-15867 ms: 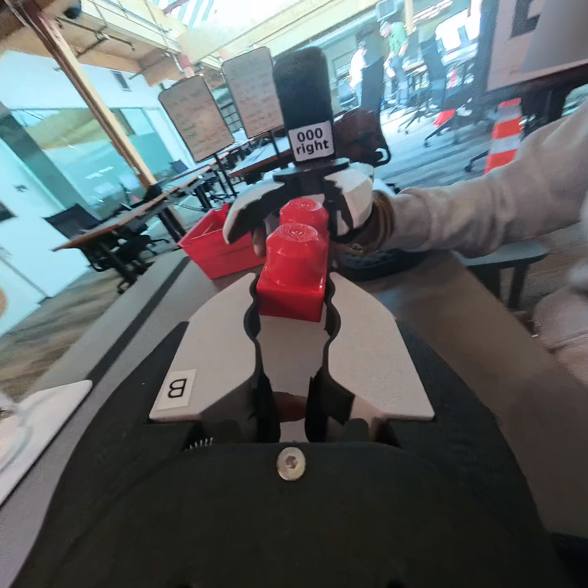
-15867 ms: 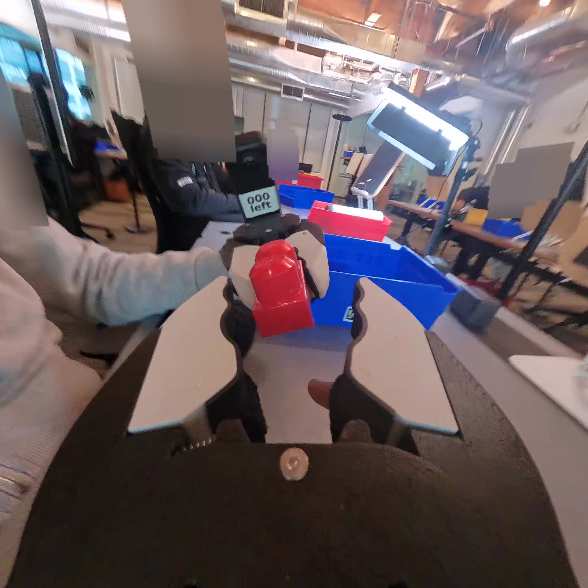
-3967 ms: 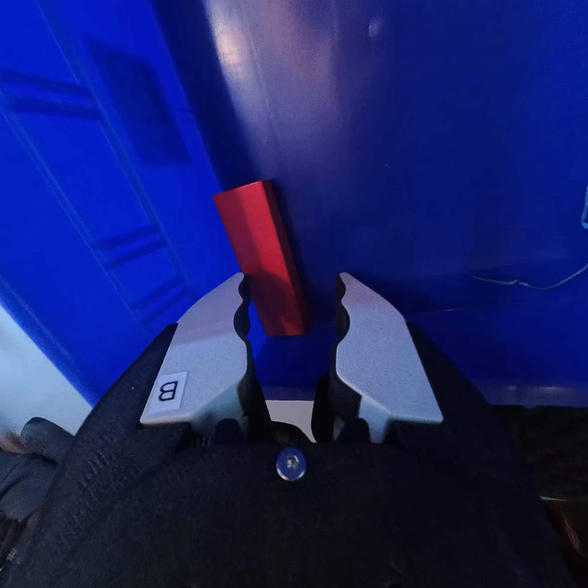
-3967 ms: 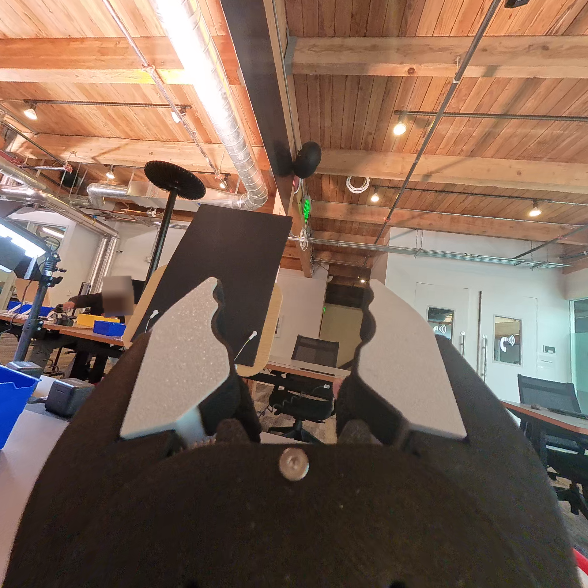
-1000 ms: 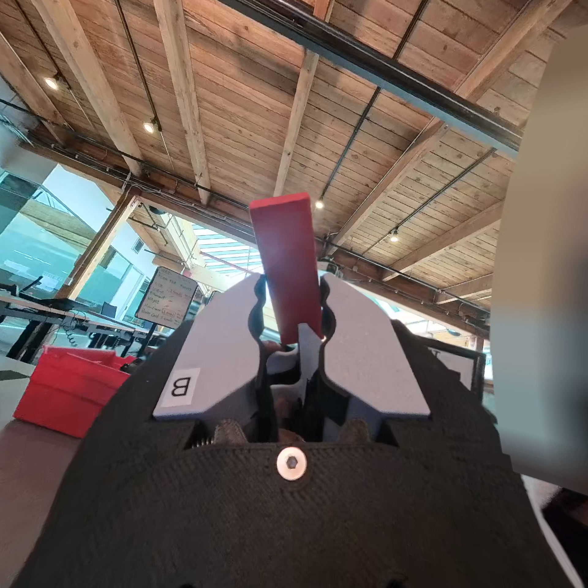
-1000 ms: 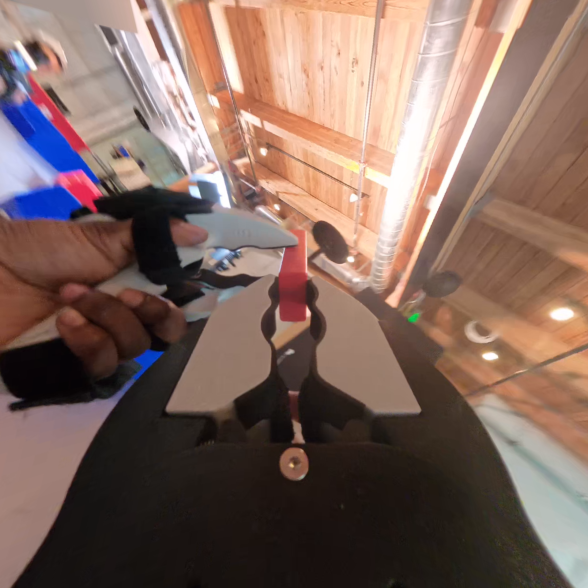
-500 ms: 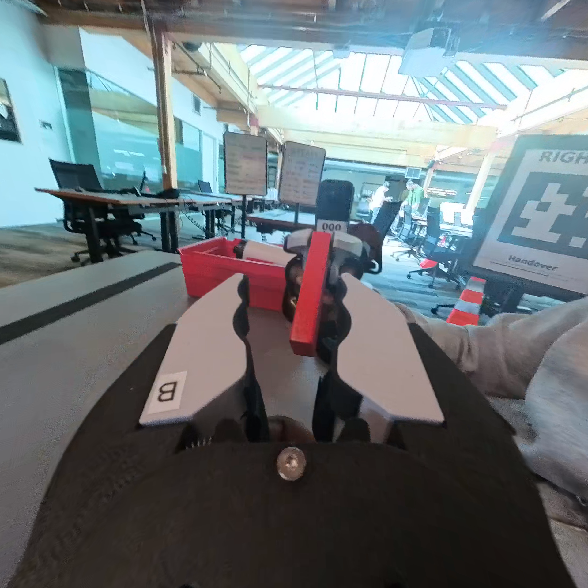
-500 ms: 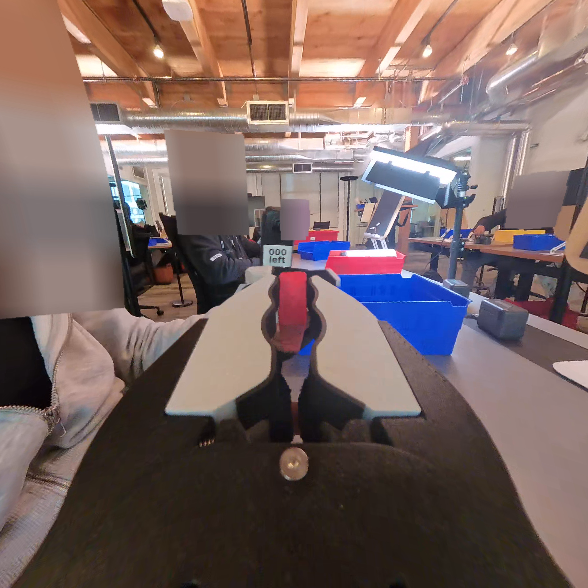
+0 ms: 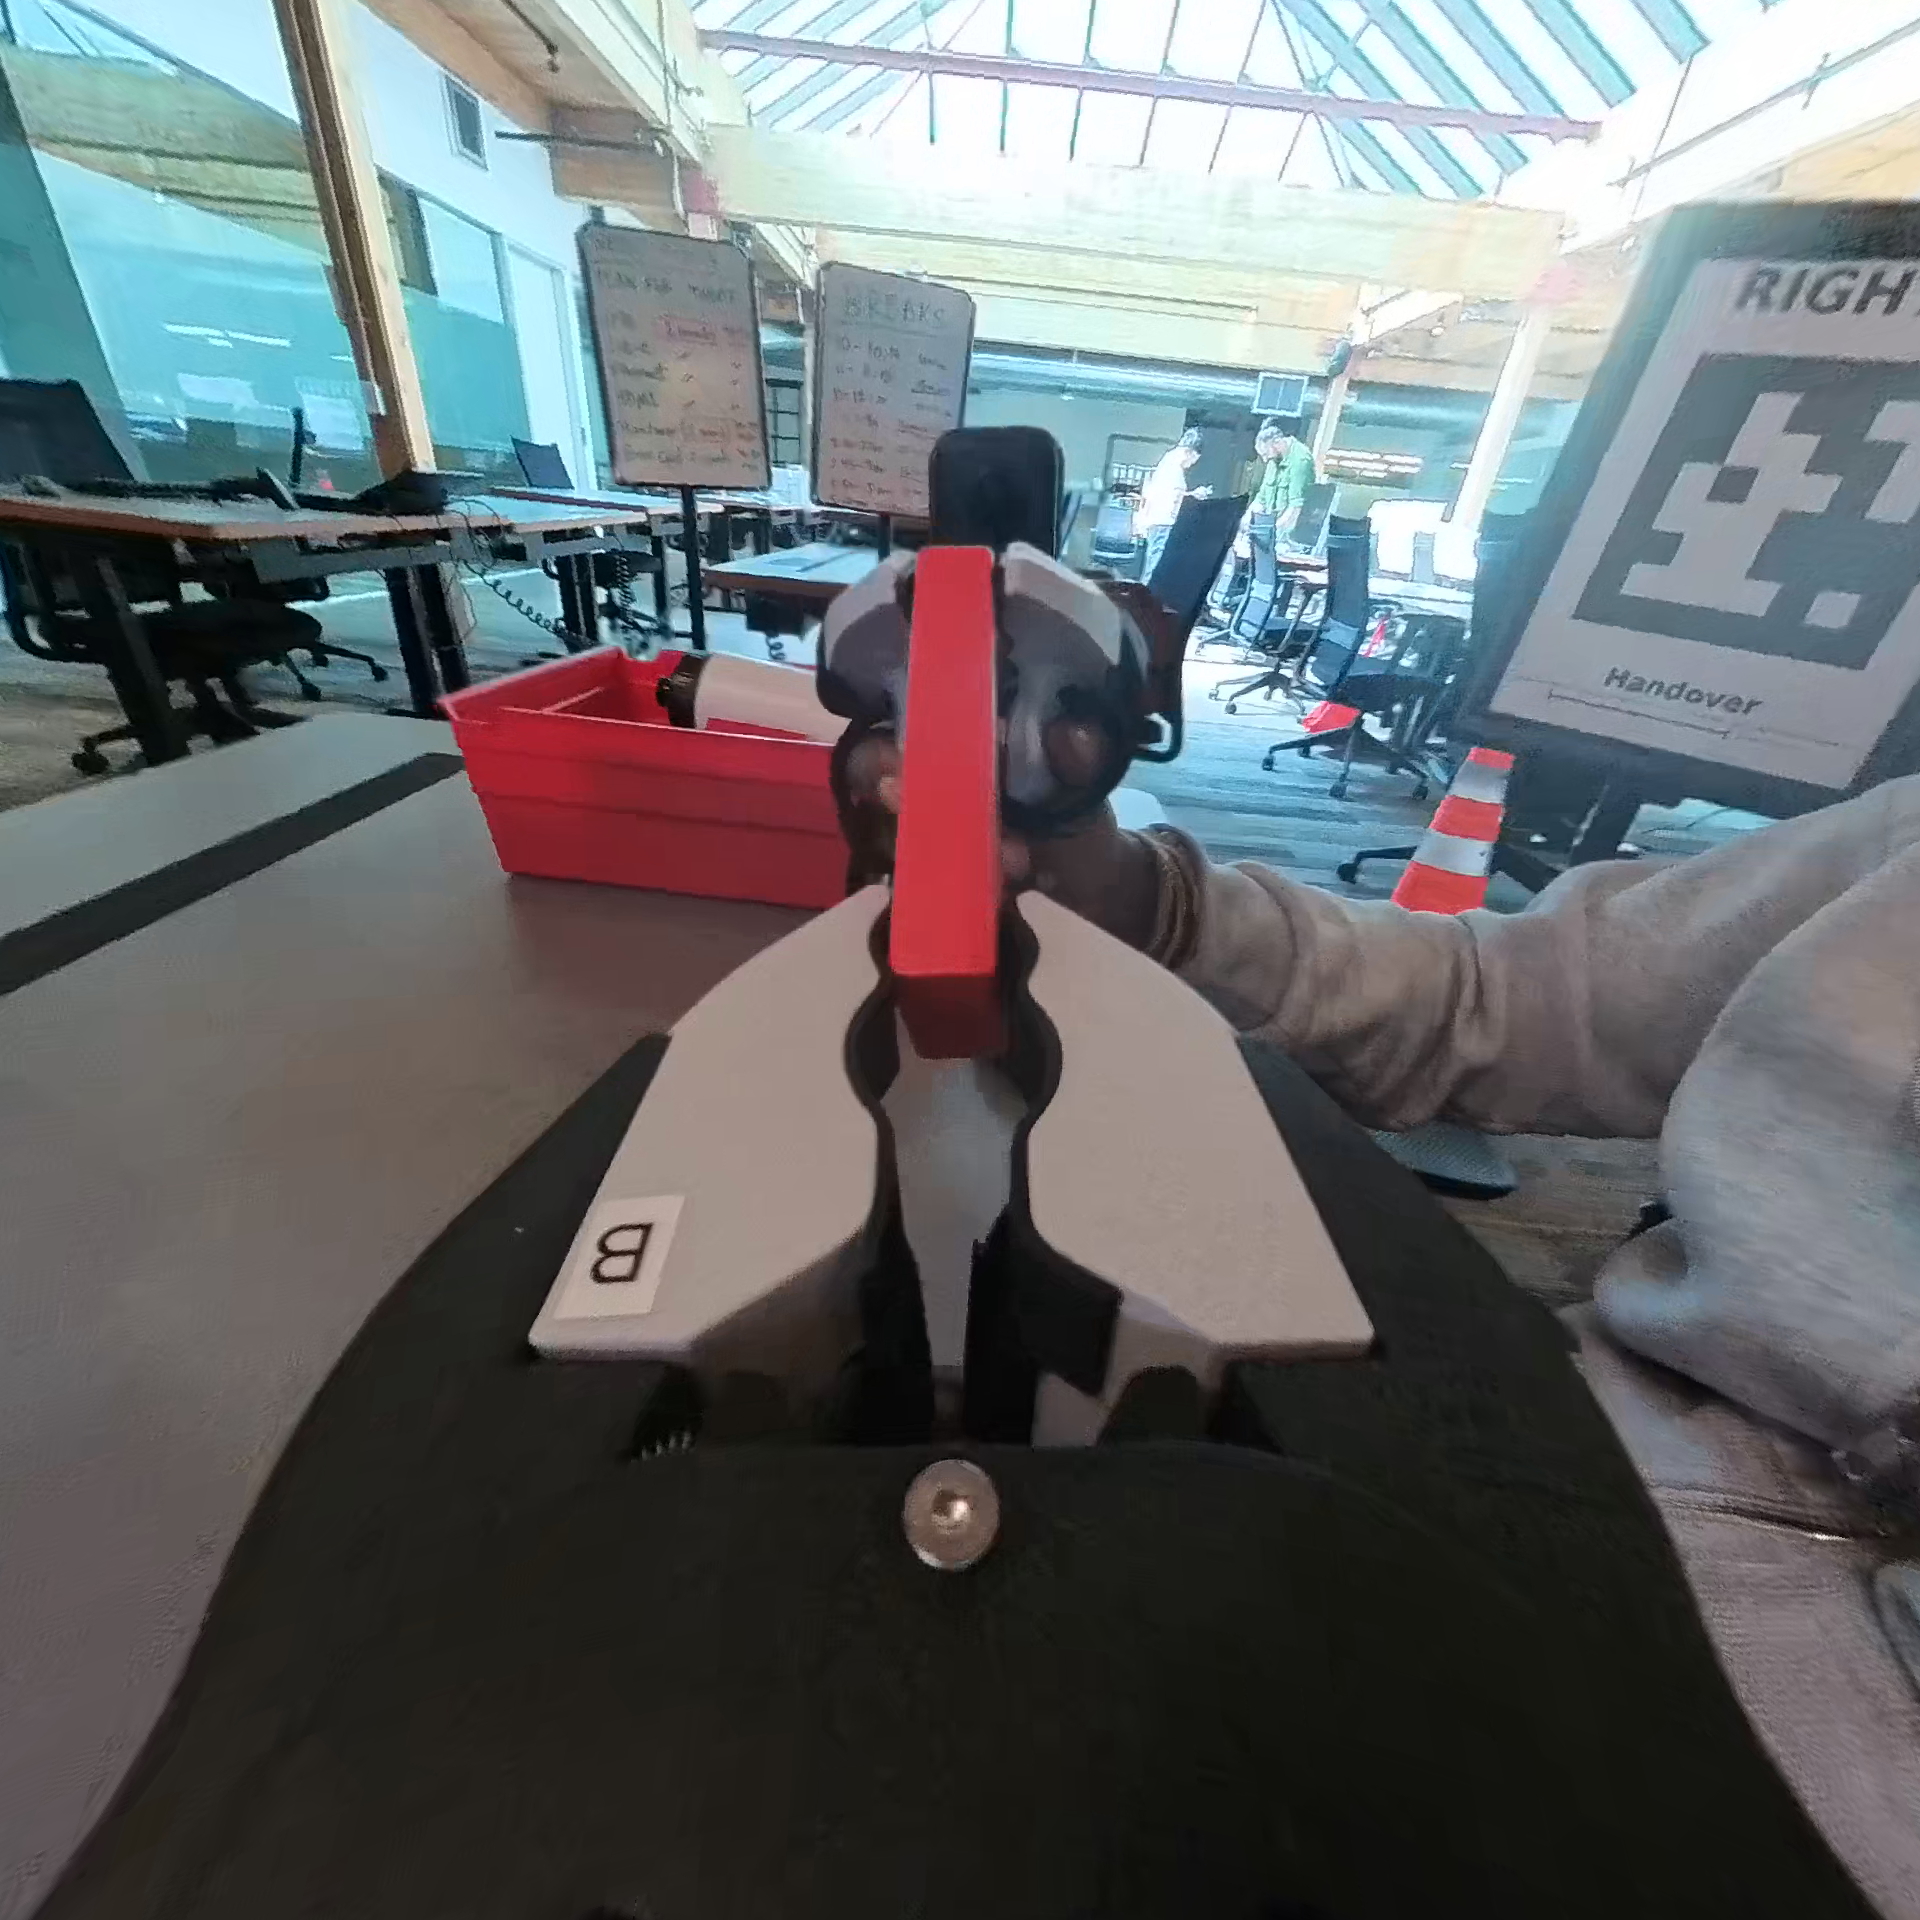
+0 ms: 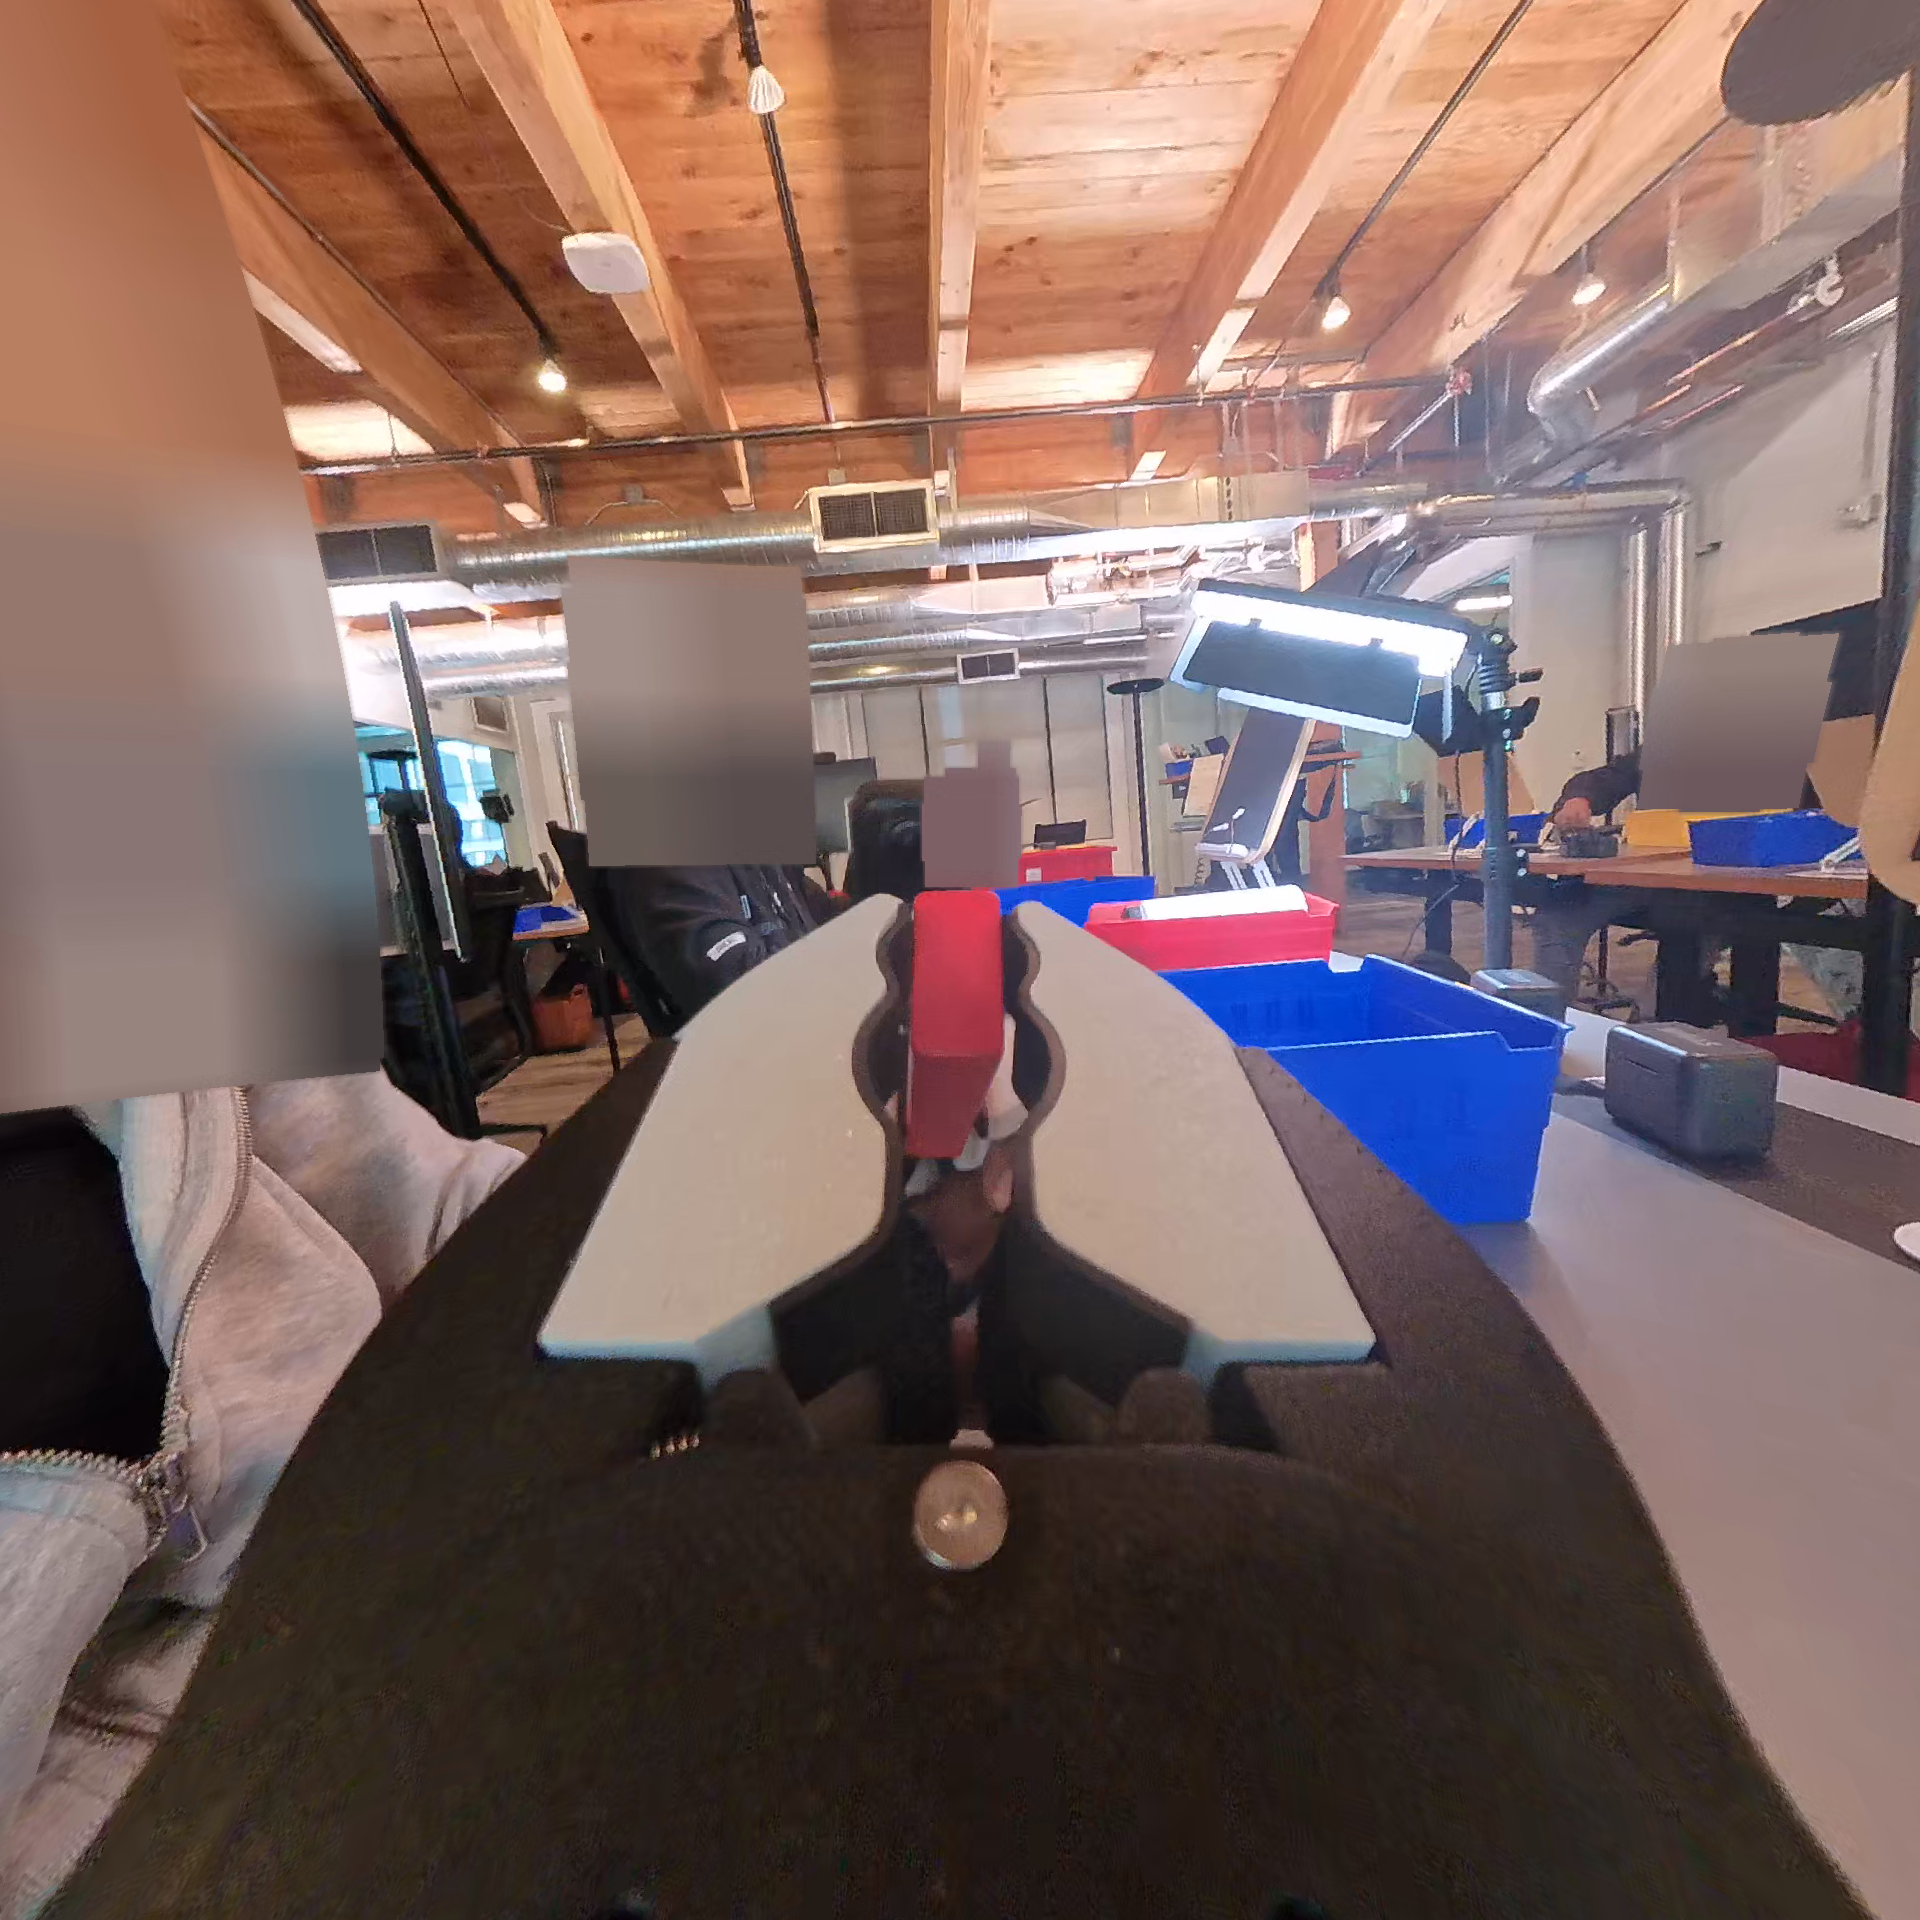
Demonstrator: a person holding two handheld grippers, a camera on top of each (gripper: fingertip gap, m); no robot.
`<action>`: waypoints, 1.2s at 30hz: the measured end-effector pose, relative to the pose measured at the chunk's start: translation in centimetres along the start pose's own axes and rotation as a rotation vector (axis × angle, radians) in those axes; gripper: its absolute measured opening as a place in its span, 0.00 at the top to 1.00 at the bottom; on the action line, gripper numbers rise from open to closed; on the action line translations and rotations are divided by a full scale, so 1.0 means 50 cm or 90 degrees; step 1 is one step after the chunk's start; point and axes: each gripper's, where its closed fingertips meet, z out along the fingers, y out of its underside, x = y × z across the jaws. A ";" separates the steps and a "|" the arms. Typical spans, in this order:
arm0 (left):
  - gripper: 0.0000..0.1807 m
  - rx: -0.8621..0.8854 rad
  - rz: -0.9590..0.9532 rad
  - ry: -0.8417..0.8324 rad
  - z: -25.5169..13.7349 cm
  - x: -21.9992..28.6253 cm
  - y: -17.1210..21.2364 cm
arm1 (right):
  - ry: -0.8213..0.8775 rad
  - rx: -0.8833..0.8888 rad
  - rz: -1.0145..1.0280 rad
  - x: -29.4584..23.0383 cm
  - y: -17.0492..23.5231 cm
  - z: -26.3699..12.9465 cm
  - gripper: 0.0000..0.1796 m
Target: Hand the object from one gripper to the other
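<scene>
Grey tabletop [image 9: 260, 1039], wood-beamed office. Red bin [image 9: 644, 790] holds a white cylinder [image 9: 743, 694]; blue bin [image 10: 1403, 1070] contents unseen. We see both left tongs [image 9: 948, 997] and right tongs [image 10: 956, 997] clenched on the red block [image 9: 948, 790] between them.

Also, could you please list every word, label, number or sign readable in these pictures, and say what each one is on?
I leave out the wording itself; these things bear writing:
White sticker on a finger of the left gripper, which is shut on the red block: legible.
Two whiteboards: handwriting, partly legible.
Black-and-white marker placard: printed, legible.
Jacket patch: too small.
</scene>
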 end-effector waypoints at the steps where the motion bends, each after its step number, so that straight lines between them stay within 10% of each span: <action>1: 0.91 0.001 -0.030 0.015 -0.005 0.001 -0.002 | -0.001 -0.011 -0.004 0.000 0.004 0.001 0.91; 8: 0.91 -0.092 -0.261 0.129 -0.039 0.020 0.024 | 0.043 -0.260 -0.434 0.000 0.084 -0.018 0.59; 18: 0.91 -0.175 -0.294 0.155 -0.044 0.037 0.062 | -0.029 -0.370 -0.613 -0.029 0.152 -0.019 0.75; 23: 0.86 -0.127 -0.260 0.180 -0.040 0.044 0.038 | -0.034 -0.364 -0.572 -0.034 0.147 -0.018 0.80; 28: 0.39 -0.023 0.126 0.001 -0.031 0.011 -0.010 | -0.009 -0.277 -0.351 -0.030 0.105 -0.009 0.81; 31: 0.51 -0.018 0.304 -0.087 -0.032 -0.004 -0.015 | -0.007 -0.250 -0.225 -0.022 0.099 -0.006 0.81; 36: 0.74 0.006 0.225 -0.024 -0.037 0.017 -0.023 | -0.016 -0.261 -0.171 -0.024 0.110 -0.003 0.81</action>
